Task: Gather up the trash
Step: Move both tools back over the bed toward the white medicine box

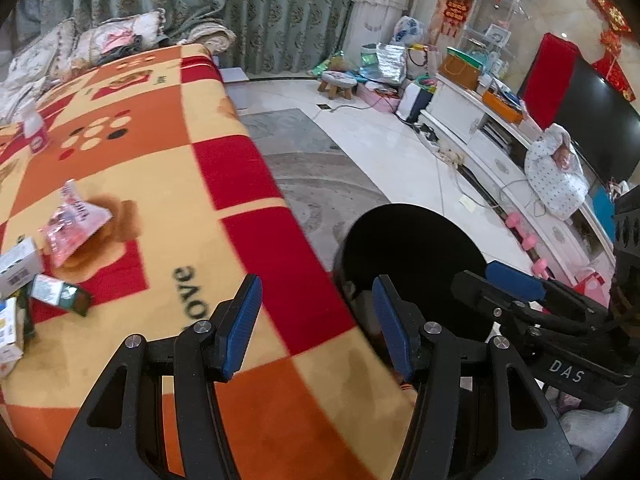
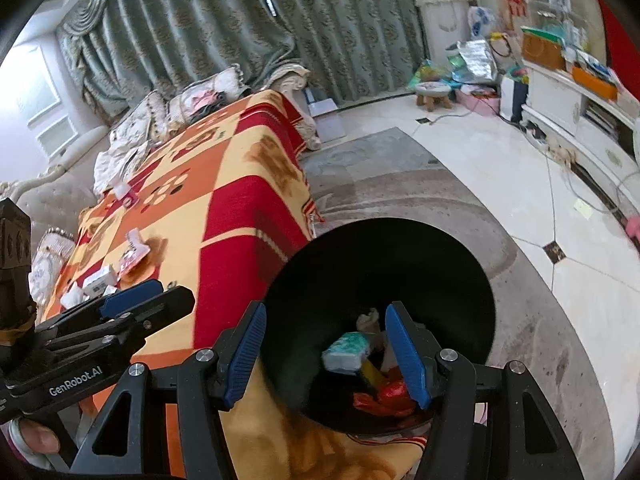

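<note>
My left gripper (image 1: 316, 284) is open and empty above the front edge of the blanket-covered table (image 1: 168, 184). On the table to its left lie a crumpled pink wrapper (image 1: 74, 220), a white box (image 1: 20, 266) and a green packet (image 1: 60, 294). A black bin (image 1: 412, 264) stands on the floor against the table's right side. My right gripper (image 2: 326, 312) hangs open over the bin (image 2: 380, 280) with nothing between its fingers. Inside the bin lie a teal-and-white packet (image 2: 346, 352) and a red wrapper (image 2: 388, 398). Each gripper shows side-on in the other view: the right gripper (image 1: 492, 276), the left gripper (image 2: 160, 292).
A small pink-and-white pack (image 1: 34, 128) sits further back on the table. Cushions (image 1: 116, 38) and curtains (image 1: 280, 12) lie behind it. A grey rug (image 2: 400, 184) covers the floor around the bin. A white TV cabinet (image 1: 500, 140) with cables lines the right wall, and a small stool (image 1: 338, 84) stands far off.
</note>
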Demonstrator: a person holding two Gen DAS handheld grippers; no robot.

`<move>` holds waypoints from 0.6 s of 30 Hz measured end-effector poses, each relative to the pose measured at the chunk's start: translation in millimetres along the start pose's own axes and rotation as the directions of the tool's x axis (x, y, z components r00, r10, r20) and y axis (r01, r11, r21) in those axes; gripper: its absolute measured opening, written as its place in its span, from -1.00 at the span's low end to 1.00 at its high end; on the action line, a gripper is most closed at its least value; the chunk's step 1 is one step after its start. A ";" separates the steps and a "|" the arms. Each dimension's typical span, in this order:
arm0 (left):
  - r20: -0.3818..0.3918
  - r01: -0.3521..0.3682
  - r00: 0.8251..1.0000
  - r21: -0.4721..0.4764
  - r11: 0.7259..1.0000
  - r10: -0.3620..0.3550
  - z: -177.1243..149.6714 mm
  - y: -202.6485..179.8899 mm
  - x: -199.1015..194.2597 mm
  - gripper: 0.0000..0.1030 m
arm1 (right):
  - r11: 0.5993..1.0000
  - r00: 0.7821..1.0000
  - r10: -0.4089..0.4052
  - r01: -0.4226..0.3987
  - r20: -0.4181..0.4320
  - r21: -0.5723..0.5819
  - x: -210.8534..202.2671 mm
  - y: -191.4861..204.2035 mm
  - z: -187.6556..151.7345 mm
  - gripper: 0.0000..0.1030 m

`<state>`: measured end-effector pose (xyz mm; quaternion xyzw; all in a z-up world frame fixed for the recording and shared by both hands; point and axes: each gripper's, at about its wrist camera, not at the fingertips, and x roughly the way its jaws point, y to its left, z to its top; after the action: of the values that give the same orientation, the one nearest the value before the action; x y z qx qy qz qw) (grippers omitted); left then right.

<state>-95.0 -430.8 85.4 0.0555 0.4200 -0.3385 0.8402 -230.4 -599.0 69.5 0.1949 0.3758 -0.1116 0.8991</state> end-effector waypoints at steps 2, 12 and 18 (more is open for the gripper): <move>0.007 -0.012 1.000 -0.014 1.000 0.012 -3.4 8.7 -6.6 0.09 | 1.000 1.000 0.005 -0.005 -0.001 -0.015 -0.3 8.0 -0.6 0.20; 0.007 -0.109 0.994 -0.089 0.990 0.110 -30.7 79.9 -42.3 0.09 | 0.993 0.997 0.070 -0.074 -0.045 -0.094 10.4 63.3 -8.7 0.24; 0.005 -0.202 0.979 -0.166 0.965 0.206 -48.9 146.9 -71.2 0.09 | 0.977 0.988 0.128 -0.141 -0.091 -0.162 25.7 109.8 -15.5 0.25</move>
<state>-67.0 -262.9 78.9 0.0249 0.4293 -0.2151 0.8768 -184.3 -494.9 70.4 0.1475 0.4057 -0.0104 0.9020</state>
